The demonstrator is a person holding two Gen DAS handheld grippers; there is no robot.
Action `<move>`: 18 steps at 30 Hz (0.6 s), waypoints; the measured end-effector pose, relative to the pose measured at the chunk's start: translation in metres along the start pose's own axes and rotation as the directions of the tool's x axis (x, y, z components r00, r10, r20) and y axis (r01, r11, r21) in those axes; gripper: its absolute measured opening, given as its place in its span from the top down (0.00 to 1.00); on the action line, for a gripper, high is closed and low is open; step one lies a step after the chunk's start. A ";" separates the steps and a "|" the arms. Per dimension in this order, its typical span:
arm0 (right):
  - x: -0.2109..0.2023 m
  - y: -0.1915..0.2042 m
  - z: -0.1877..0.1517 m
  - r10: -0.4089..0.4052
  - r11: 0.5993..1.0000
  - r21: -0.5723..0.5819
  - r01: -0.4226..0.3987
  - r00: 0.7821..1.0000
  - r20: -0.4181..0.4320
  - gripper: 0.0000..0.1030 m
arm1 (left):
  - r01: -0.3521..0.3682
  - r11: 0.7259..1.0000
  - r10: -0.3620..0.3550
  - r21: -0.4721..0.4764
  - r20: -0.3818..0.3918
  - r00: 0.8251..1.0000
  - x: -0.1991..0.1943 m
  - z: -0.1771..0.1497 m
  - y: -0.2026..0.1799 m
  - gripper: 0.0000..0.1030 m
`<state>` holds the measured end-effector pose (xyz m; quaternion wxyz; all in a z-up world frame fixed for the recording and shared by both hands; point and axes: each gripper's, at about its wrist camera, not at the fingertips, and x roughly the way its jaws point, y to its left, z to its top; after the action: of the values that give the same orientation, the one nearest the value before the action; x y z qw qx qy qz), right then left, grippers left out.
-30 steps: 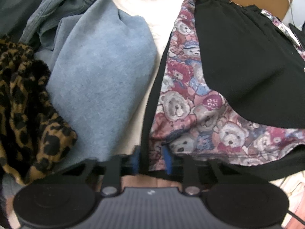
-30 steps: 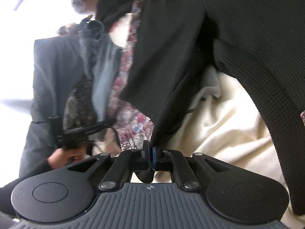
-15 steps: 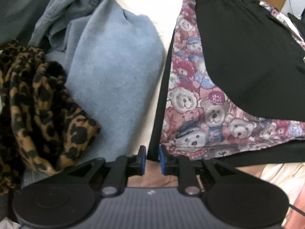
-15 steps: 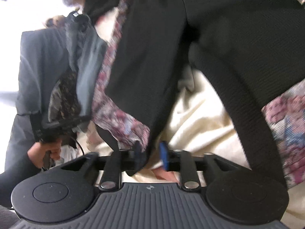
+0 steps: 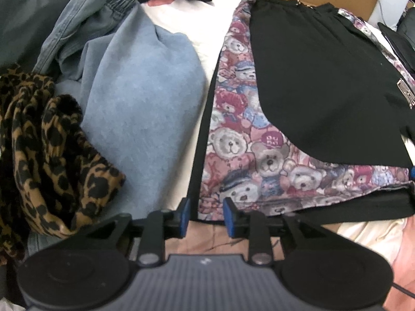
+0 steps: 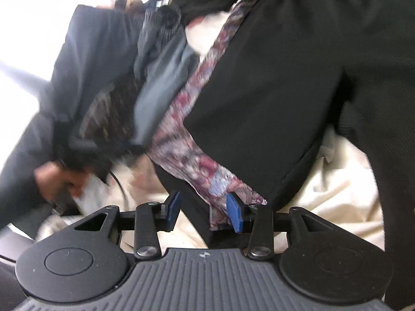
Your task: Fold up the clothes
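Teddy-print garment [image 5: 249,155] lies flat — long axis running away.

A cream sheet [image 6: 337,181] covers the surface. Beyond the jaws, a black garment with bear-print lining [image 5: 306,72] lies flat on it; a blue sweatshirt [image 5: 140,98] lies left.

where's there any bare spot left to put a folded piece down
Little is free. One strip of white sheet shows between the blue sweatshirt and the bear-print garment. A cream patch lies at the black top. The leopard cloth and denim crowd the left.
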<state>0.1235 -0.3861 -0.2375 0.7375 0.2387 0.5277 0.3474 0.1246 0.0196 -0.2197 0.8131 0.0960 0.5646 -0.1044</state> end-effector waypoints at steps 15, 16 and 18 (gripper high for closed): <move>-0.003 0.002 -0.009 0.034 0.996 -0.080 -0.041 0.996 -0.086 1.00 | -0.006 1.000 0.007 -0.022 0.038 0.999 0.021 0.023 -0.017 0.71; 0.002 0.002 -0.011 0.028 0.996 -0.082 -0.037 0.994 -0.110 1.00 | 0.001 1.000 0.000 -0.020 0.042 0.999 0.021 0.025 -0.019 0.71; 0.012 0.004 -0.015 0.024 0.994 -0.099 -0.040 0.987 -0.161 1.00 | 0.020 1.000 -0.020 -0.015 0.049 0.999 0.022 0.029 -0.024 0.71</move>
<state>0.1105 -0.3744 -0.2472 0.6984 0.1806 0.5627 0.4036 0.1512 -0.0131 -0.2319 0.8263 0.0814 0.5463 -0.1104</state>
